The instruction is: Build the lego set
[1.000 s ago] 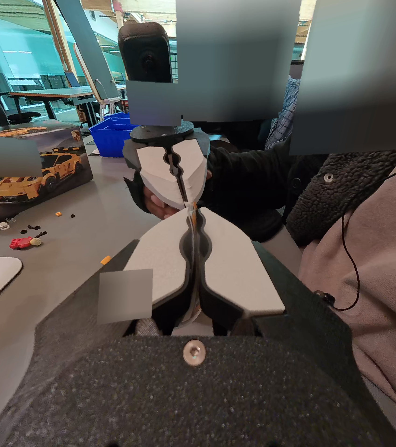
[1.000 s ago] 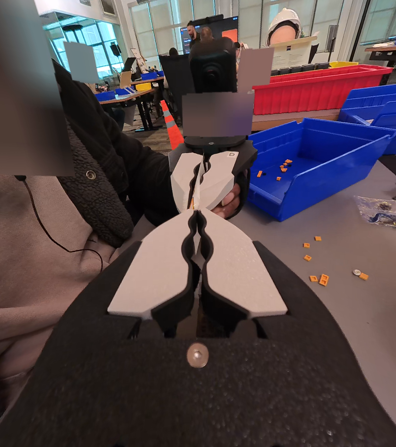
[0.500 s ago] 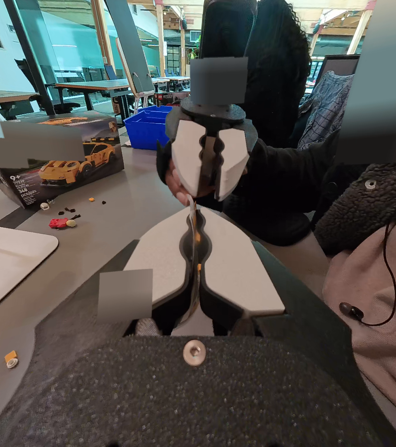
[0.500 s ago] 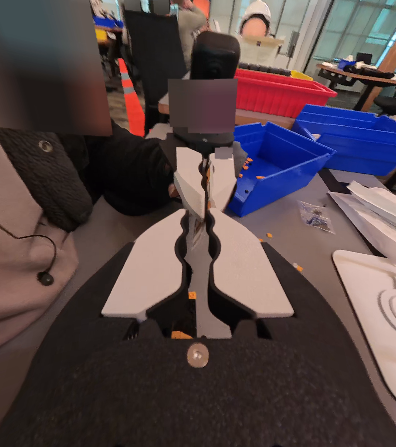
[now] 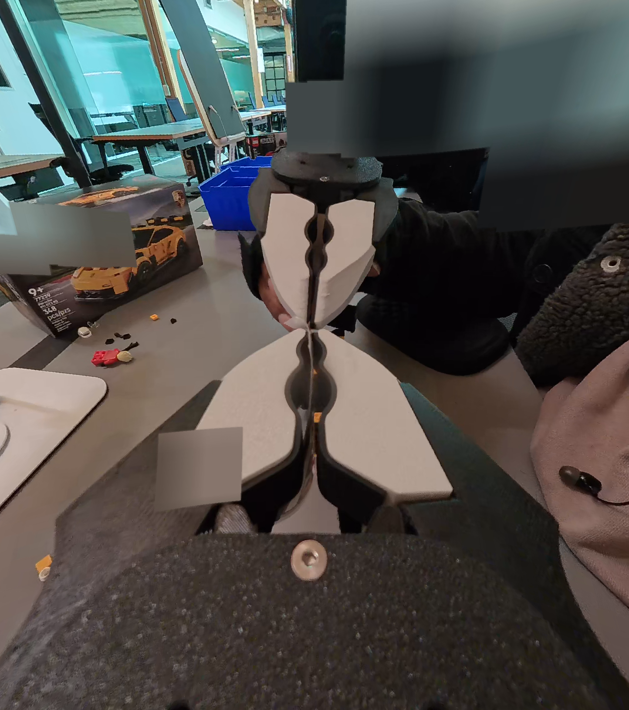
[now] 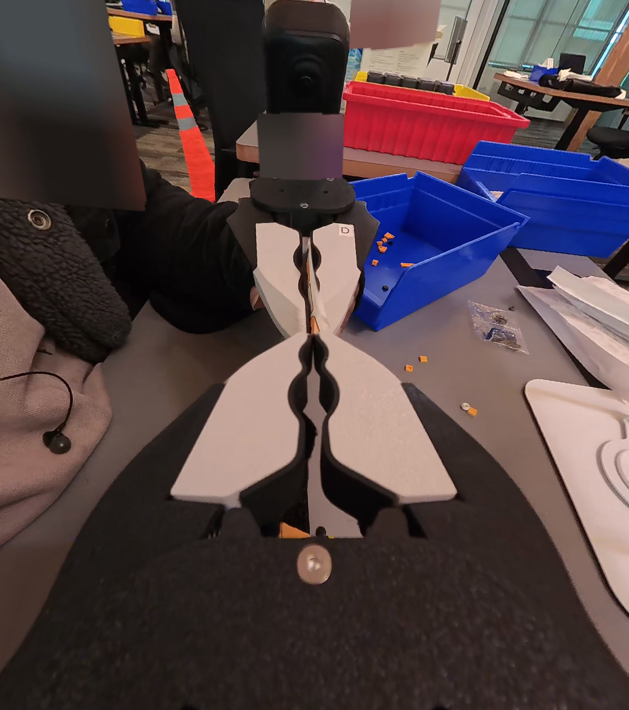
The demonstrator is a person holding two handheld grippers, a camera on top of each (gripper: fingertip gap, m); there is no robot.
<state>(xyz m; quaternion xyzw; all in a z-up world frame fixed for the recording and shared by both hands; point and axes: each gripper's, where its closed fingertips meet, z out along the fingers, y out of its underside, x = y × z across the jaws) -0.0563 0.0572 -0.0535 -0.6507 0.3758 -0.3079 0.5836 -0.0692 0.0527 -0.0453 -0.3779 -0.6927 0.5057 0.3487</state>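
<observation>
Where the 2 grippers meet tip to tip above the grey table (image 6: 458, 388), a thin clear plastic bag holding small orange pieces (image 6: 312, 303) is stretched edge-on between them.

Item 1, bag: pinched in the left gripper (image 5: 310, 335), whose fingers are pressed together on the film, and seen running through its jaws in the right wrist view. Its far edge appears clamped by the right gripper (image 6: 311, 336), fingers likewise closed. It is judged to be held taut from both ends.

Item 2, blue bin (image 6: 455, 269): just right of the bag in the right wrist view; several orange pieces (image 6: 384, 242) and 1 black piece are lying inside.

Item 3, loose orange pieces (image 6: 416, 363): on the table, right of the bag.

Item 4, second clear bag (image 6: 497, 326): flat, beyond those pieces.

Item 5, car-picture box (image 5: 109, 246): left of the bag in the left wrist view, with a red piece (image 5: 103, 356) before it.

Item 6, red bin (image 6: 428, 123): well behind the blue bin; contents not visible.
</observation>
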